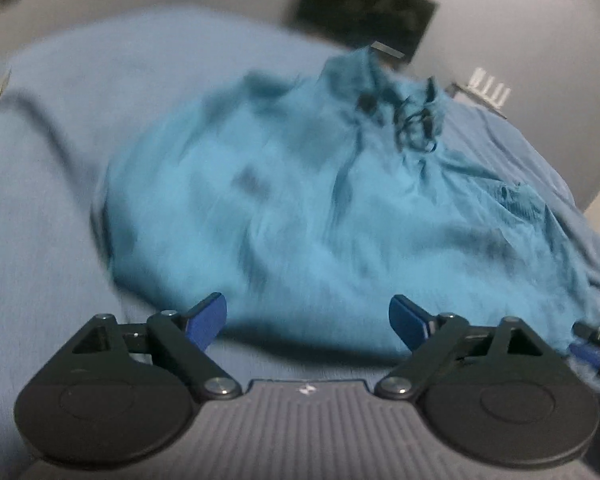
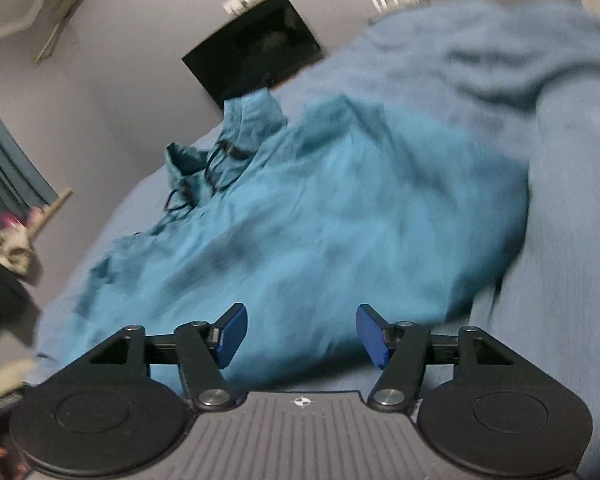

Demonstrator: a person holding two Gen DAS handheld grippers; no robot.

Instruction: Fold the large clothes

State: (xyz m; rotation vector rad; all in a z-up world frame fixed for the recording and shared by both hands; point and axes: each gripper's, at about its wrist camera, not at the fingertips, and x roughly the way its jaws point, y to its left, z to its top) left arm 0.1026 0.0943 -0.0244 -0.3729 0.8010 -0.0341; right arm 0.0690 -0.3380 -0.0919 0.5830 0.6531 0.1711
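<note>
On the blue bedspread (image 1: 60, 200), teal garment (image 1: 300, 220) before both released grippers (image 1: 308, 320) (image 2: 302, 334).

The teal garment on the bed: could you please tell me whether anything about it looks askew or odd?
Yes. The teal garment lies rumpled rather than flat on the blue bedcover, its far end bunched upward with dark cords tangled there. Both tools, left and right, are open and hold nothing. Blur hides any finer damage.

No readable text, label or number shows in either view (both are motion-blurred).
</note>
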